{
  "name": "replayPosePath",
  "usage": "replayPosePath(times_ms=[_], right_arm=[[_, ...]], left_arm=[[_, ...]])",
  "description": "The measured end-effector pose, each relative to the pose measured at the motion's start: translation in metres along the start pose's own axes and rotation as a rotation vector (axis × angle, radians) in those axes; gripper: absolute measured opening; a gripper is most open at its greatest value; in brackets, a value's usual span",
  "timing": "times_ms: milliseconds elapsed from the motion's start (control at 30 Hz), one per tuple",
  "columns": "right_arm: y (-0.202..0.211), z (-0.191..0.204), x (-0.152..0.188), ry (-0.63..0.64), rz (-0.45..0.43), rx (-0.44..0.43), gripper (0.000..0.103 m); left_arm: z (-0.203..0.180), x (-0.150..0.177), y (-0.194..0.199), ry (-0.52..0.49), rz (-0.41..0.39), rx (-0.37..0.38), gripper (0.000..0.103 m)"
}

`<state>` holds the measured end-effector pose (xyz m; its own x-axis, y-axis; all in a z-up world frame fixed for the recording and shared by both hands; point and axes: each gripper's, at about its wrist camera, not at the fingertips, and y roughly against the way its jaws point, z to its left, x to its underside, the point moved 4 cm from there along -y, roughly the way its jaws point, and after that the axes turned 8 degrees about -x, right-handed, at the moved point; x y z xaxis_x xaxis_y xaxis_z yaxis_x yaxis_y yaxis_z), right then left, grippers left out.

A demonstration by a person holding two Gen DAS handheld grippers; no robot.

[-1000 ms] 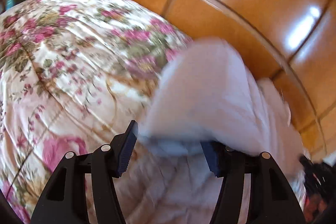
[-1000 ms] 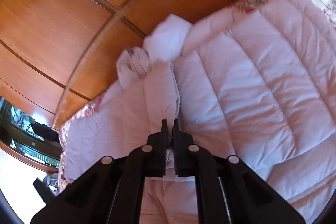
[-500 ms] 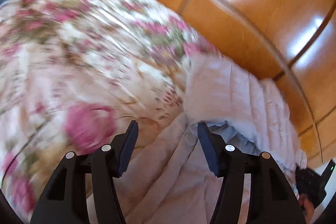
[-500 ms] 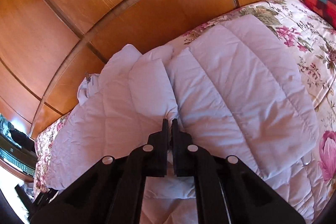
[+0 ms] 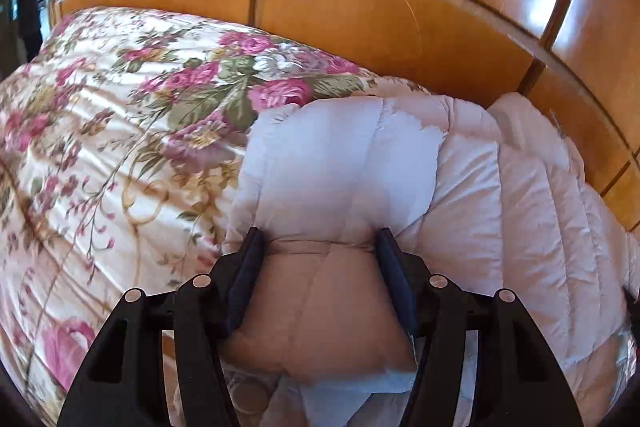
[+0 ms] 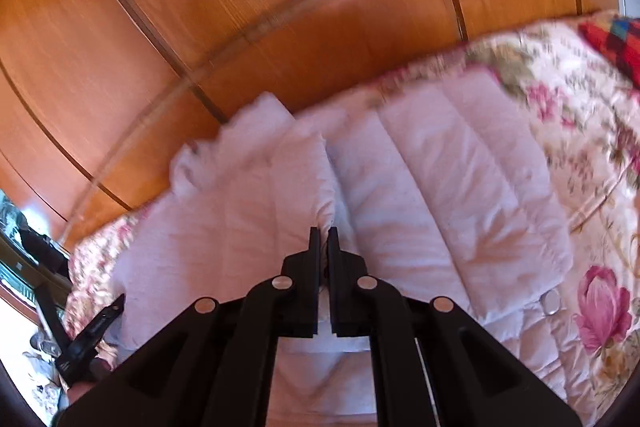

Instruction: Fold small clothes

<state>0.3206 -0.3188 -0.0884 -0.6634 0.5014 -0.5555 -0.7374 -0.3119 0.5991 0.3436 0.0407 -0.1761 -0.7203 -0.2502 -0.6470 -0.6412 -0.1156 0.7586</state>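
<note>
on the floral bedspread point(image 5: 120, 147), the left gripper point(image 5: 318, 239) straddles the white quilted jacket point(image 5: 460, 187), jaws apart; the right gripper point(image 6: 323, 233) pinches its fabric.

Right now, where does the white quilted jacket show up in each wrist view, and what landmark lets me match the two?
Left wrist: the white quilted jacket fills centre and right, a puffy part between the open left gripper fingers.
Right wrist: it spans the middle, an edge pinched by the right gripper.
Shared landmark: the wooden panelled wall behind the floral bedspread.
</note>
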Motion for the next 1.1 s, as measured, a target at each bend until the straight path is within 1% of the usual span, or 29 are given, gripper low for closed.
replayPosePath(times_ms=[33,67,133,167,200,233,267,300,333,367,400,433,467,533,600,633,667,700,733,833,933,1100], right_arm=[[-0.006,-0.005,0.007,-0.013,0.028,-0.007,0.004],[-0.007,-0.007,0.009,-0.01,0.027,-0.005,0.005],[0.001,-0.005,0.009,0.002,0.013,0.015,0.012],[0.01,0.001,0.007,0.017,-0.01,0.058,0.021],[0.017,0.004,0.005,0.034,-0.033,0.08,0.031],[0.025,0.012,0.002,0.064,-0.068,0.101,0.035],[0.034,0.024,-0.002,0.115,-0.116,0.106,0.043],[0.038,0.039,-0.007,0.171,-0.146,0.095,0.046],[0.037,0.053,-0.011,0.22,-0.147,0.075,0.046],[0.032,0.064,-0.013,0.258,-0.129,0.052,0.047],[0.023,0.075,-0.015,0.297,-0.098,0.027,0.046],[0.009,0.087,-0.016,0.348,-0.055,0.018,0.046],[0.001,0.091,-0.016,0.376,-0.035,0.027,0.046],[-0.025,0.097,-0.013,0.438,0.03,0.067,0.046],[-0.04,0.092,-0.009,0.454,0.063,0.095,0.045],[-0.049,0.085,-0.009,0.456,0.08,0.126,0.045],[-0.053,0.078,-0.008,0.453,0.085,0.148,0.044],[-0.059,0.069,-0.006,0.446,0.091,0.155,0.043],[-0.063,0.058,-0.004,0.437,0.095,0.142,0.042],[-0.068,0.04,0.008,0.409,0.046,0.086,0.042],[-0.067,0.039,0.011,0.421,0.028,0.096,0.042],[-0.065,0.04,0.012,0.421,0.025,0.092,0.043]], left_arm=[[0.001,-0.001,0.003,-0.01,0.006,-0.005,0.059],[0.003,-0.003,0.009,-0.02,0.01,-0.01,0.059],[0.009,-0.006,0.025,0.007,-0.01,0.01,0.059],[0.014,-0.01,0.039,0.05,-0.04,0.044,0.059],[0.016,-0.014,0.045,0.07,-0.061,0.058,0.059],[0.017,-0.019,0.052,0.084,-0.086,0.067,0.059],[0.014,-0.026,0.058,0.082,-0.105,0.067,0.059],[0.007,-0.033,0.059,0.069,-0.109,0.067,0.059],[-0.002,-0.039,0.057,0.05,-0.105,0.075,0.059],[-0.012,-0.044,0.053,0.02,-0.096,0.091,0.059],[-0.021,-0.047,0.049,-0.008,-0.092,0.095,0.059],[-0.031,-0.048,0.04,-0.052,-0.084,0.081,0.059],[-0.036,-0.048,0.033,-0.08,-0.07,0.071,0.059],[-0.042,-0.044,0.008,-0.137,-0.02,0.013,0.059],[-0.038,-0.038,-0.01,-0.184,-0.011,-0.03,0.059],[-0.035,-0.035,-0.015,-0.185,-0.02,-0.025,0.063],[-0.028,-0.032,-0.02,-0.153,-0.023,0.015,0.064],[-0.025,-0.03,-0.022,-0.134,-0.022,0.038,0.064],[-0.024,-0.029,-0.024,-0.126,-0.023,0.045,0.065],[-0.027,-0.027,-0.026,-0.145,-0.035,0.027,0.065],[-0.027,-0.029,-0.029,-0.137,-0.026,0.041,0.065],[-0.026,-0.029,-0.028,-0.122,-0.025,0.057,0.065]])
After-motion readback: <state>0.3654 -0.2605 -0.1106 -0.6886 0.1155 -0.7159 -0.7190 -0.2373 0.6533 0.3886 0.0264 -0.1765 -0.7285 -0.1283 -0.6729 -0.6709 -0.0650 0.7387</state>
